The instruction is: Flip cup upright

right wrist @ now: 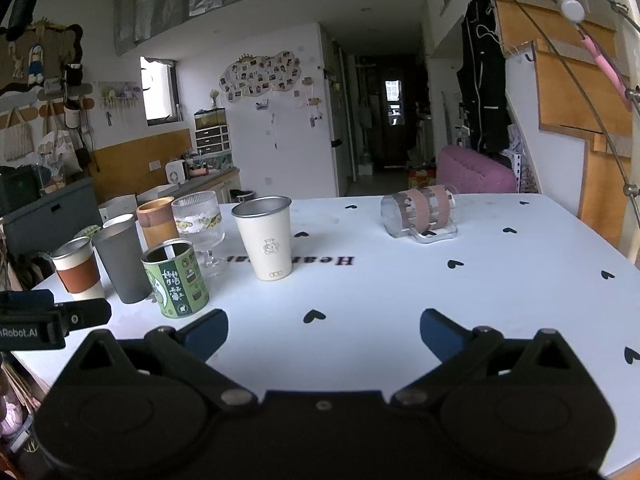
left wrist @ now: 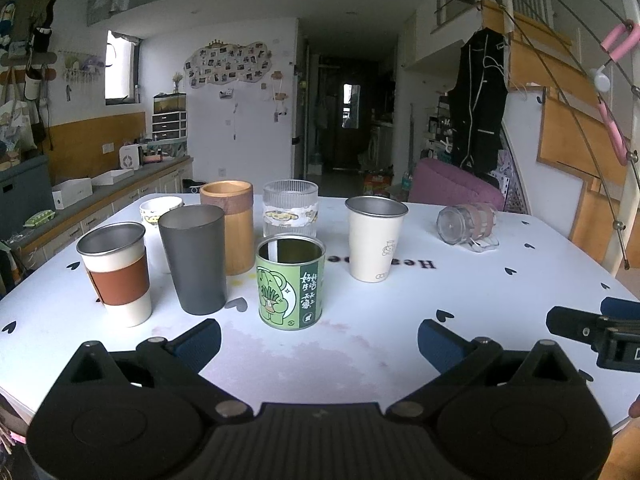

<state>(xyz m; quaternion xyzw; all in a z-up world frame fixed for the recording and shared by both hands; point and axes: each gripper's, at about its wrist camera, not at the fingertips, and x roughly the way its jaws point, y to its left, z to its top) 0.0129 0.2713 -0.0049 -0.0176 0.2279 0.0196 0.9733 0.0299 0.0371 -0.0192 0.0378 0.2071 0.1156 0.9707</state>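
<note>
- Left gripper (left wrist: 319, 338): held low over the near edge of the white table (left wrist: 400, 320), levelled forward along the tabletop; blue-padded fingers (left wrist: 200, 340) spread wide, nothing between them. The green tin is faced directly, apart from the pads.
- Right gripper (right wrist: 324, 334): held low over the near part of the table, pointed forward; fingers (right wrist: 438, 332) likewise spread wide and empty. Its body is seen at the right edge of the left wrist view, and the left one at the left edge of the right wrist view, so the two are placed side by side.
- Glass mug (right wrist: 418, 214): the task's cup, clear with pinkish-brown bands; found lying on its side at the far right of the table, well apart from the other vessels and from both grippers. Long axis is laid roughly level and across the table; the base is turned to the left, toward the other cups, with the mouth away to the right. The handle (right wrist: 434, 236) is rested on the tabletop on the near side.
- Cream cup (right wrist: 266, 238): upright, metal-rimmed, between the mug and the left cluster.
- Green tin (left wrist: 290, 282): upright, open-topped, nearest the left gripper.
- Dark grey tumbler (left wrist: 194, 258), sleeved cup (left wrist: 116, 272), wooden cup (left wrist: 228, 226), ribbed glass (left wrist: 290, 208): all upright, clustered at the left.
</note>
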